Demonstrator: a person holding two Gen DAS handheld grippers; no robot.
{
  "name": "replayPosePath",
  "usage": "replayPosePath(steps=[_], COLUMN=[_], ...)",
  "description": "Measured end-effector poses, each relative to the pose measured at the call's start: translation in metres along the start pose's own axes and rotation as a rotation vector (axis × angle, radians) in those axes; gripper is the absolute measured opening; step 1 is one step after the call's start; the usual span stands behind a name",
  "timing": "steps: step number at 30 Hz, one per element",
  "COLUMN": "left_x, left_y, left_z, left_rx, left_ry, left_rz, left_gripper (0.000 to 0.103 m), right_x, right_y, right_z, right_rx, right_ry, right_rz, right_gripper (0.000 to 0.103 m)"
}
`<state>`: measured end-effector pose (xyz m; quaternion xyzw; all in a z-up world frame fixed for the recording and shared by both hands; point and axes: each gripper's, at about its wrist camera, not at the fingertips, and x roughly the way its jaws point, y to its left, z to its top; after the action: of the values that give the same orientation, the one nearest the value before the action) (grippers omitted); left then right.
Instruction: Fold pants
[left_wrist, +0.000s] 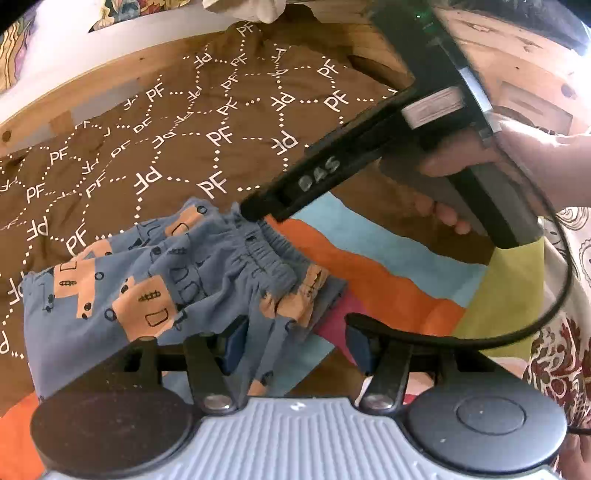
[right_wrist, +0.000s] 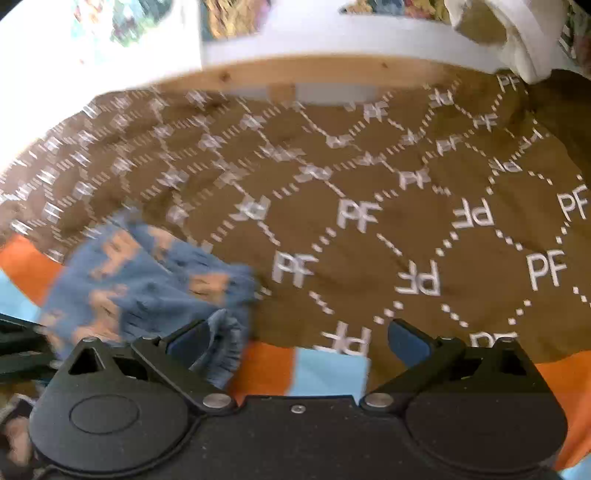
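Small blue pants (left_wrist: 147, 291) with orange truck prints lie crumpled, their gathered waistband (left_wrist: 266, 254) turned toward the right. My left gripper (left_wrist: 295, 345) is open just above their near edge. A fold of blue fabric lies between its blue pads (left_wrist: 232, 343), which do not press on it. The right gripper (left_wrist: 258, 212) comes in from the upper right, held by a hand (left_wrist: 517, 155), its tip at the waistband. In the right wrist view the right gripper (right_wrist: 299, 339) stands wide open, and the blurred pants (right_wrist: 147, 280) lie by its left finger (right_wrist: 188, 339).
The pants rest on a brown cloth (left_wrist: 221, 110) printed with white PF letters, which overlaps an orange, light blue and green striped sheet (left_wrist: 388, 280). A wooden rail (left_wrist: 110, 70) borders the far side. A white cloth (right_wrist: 517, 37) lies behind it. A black cable (left_wrist: 554, 295) loops at the right.
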<state>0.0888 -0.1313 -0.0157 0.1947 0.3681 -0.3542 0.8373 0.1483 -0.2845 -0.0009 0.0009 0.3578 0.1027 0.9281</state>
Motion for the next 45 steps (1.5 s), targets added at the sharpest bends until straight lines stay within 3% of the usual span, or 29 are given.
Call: replayPosePath(steps=[6,13,19,23,27,31,34,38,45], left_x=[-0.008,-0.041,-0.063,-0.056,-0.061,-0.069,-0.071,-0.053,-0.014], left_y=[0.01,0.046,0.082,0.096,0.095,0.103,0.116,0.141,0.165], left_z=[-0.002,-0.017,-0.038,-0.051,-0.055,-0.047,-0.033,-0.011,-0.004], left_rx=[-0.058,-0.259,-0.434,-0.509,-0.491,-0.501,-0.526,-0.537,-0.526], left_ry=[-0.006,-0.067,-0.095,-0.016,-0.005,-0.034,-0.065,0.007,0.059], left_rz=[-0.033,-0.085,0.065,0.124,0.133,0.128,0.168,0.286,0.335], left_gripper=[0.063,0.074,0.075,0.075,0.076,0.083,0.09,0.094,0.101], right_x=[0.0,-0.029,-0.034,-0.026,-0.028,-0.038,-0.036,-0.02,0.016], right_y=[-0.006,-0.005,0.023,0.037,0.033,0.034,0.04,0.046,0.042], right_z=[-0.014,-0.014,-0.022,-0.033,-0.038,-0.027,-0.014,-0.002,0.007], right_rx=[0.004,0.043,-0.031,-0.118,-0.116,-0.126,-0.149,-0.175,-0.177], right_ry=[0.025,-0.012,0.014,0.076,0.073,0.009,-0.017,-0.036,-0.017], right_rz=[-0.034,0.006,0.035,-0.038,-0.045,-0.04,-0.043,-0.036,-0.056], right_gripper=[0.102,0.102,0.102,0.102,0.102,0.102,0.102,0.102,0.102])
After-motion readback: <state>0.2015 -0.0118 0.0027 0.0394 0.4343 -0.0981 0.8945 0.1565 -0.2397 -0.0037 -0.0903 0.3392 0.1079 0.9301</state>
